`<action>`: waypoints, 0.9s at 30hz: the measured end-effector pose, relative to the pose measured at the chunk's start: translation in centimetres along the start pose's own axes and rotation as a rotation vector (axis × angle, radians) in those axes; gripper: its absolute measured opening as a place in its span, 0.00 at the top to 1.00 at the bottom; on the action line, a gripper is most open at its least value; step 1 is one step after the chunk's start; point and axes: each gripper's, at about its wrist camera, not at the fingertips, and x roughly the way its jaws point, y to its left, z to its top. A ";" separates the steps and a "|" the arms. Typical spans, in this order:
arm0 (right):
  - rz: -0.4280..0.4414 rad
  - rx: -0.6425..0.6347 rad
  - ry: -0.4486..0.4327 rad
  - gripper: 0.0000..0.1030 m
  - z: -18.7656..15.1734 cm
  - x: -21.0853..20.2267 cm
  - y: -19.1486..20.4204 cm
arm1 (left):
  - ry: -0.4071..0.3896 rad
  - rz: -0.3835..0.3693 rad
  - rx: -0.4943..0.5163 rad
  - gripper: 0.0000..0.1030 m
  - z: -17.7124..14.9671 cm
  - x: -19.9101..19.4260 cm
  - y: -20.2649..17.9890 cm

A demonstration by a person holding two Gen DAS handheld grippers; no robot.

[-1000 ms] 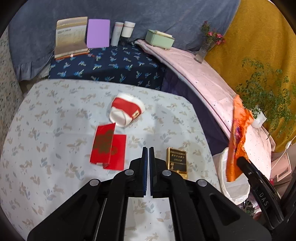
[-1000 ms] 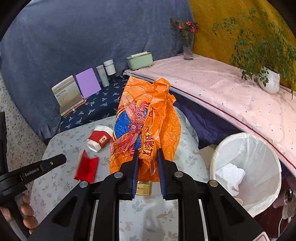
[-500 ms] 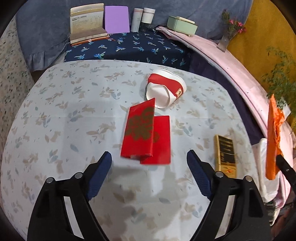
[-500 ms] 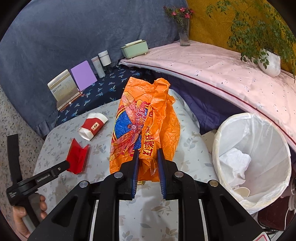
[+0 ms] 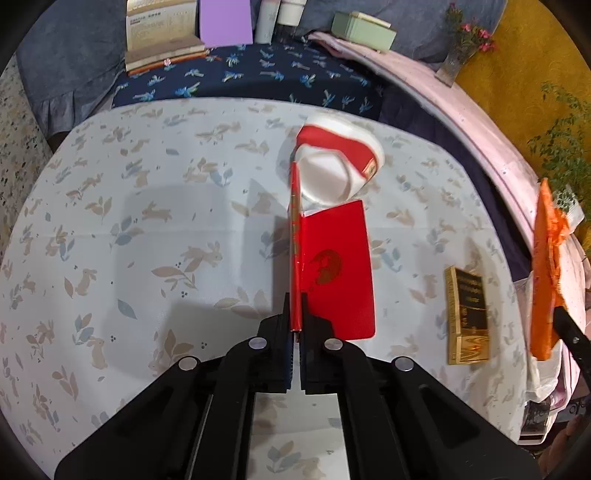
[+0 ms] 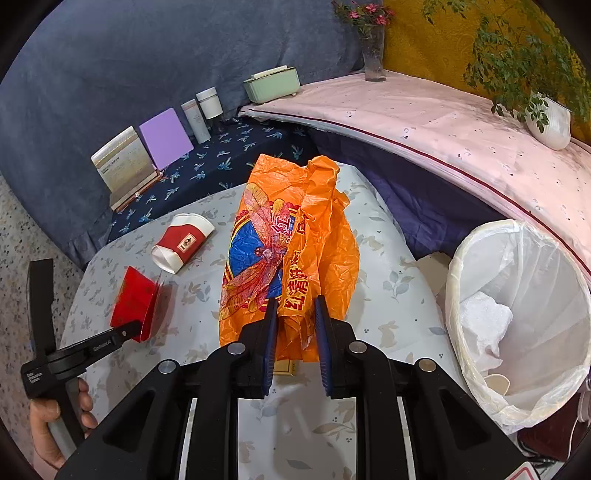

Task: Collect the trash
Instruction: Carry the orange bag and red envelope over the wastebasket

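A folded red envelope (image 5: pixel 336 266) lies on the rabbit-print tablecloth (image 5: pixel 147 229), one flap standing upright. My left gripper (image 5: pixel 294 317) is shut on that flap's near edge; from the right wrist view it (image 6: pixel 133 328) meets the envelope (image 6: pixel 135 302) at the left. A red-and-white paper cup (image 5: pixel 332 170) lies on its side just beyond. A gold-and-black box (image 5: pixel 469 314) lies to the right. My right gripper (image 6: pixel 295 325) is shut on a crumpled orange plastic bag (image 6: pixel 288 236), held above the table's right part. A white-lined trash bin (image 6: pixel 454 266) stands to its right with white paper inside.
Books (image 5: pixel 162 33), a purple card (image 5: pixel 225 22), two bottles (image 6: pixel 203 110) and a green box (image 6: pixel 273 86) line the dark blue shelf behind. A pink-covered ledge (image 6: pixel 424 122) with a vase and a potted plant (image 6: pixel 546 122) runs along the right. A hand (image 6: pixel 55 417) holds the left gripper's handle.
My left gripper opened wide, dropped toward the red envelope and shut on its raised flap. The right gripper, still holding the orange bag, sank a little.
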 end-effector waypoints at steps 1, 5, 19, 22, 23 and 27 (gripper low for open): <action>0.001 -0.001 -0.003 0.82 0.1 -0.1 0.1 | -0.007 -0.006 0.003 0.99 0.1 -0.3 -0.3; 0.001 -0.005 -0.021 0.82 0.4 -0.9 0.0 | -0.043 -0.038 0.023 0.99 0.7 -2.1 -2.1; -0.037 0.033 -0.089 0.82 0.7 -5.4 -4.2 | -0.092 -0.152 0.183 0.99 0.0 -6.0 -13.6; -0.053 0.054 -0.105 0.82 0.6 -6.5 -6.1 | -0.089 -0.171 0.222 0.99 -0.7 -6.1 -16.2; -0.058 0.060 -0.108 0.82 0.5 -6.8 -6.5 | -0.087 -0.177 0.234 0.99 -1.0 -6.2 -17.0; -0.084 0.088 -0.123 0.82 0.3 -8.0 -8.9 | -0.077 -0.200 0.280 0.99 -2.1 -6.1 -20.2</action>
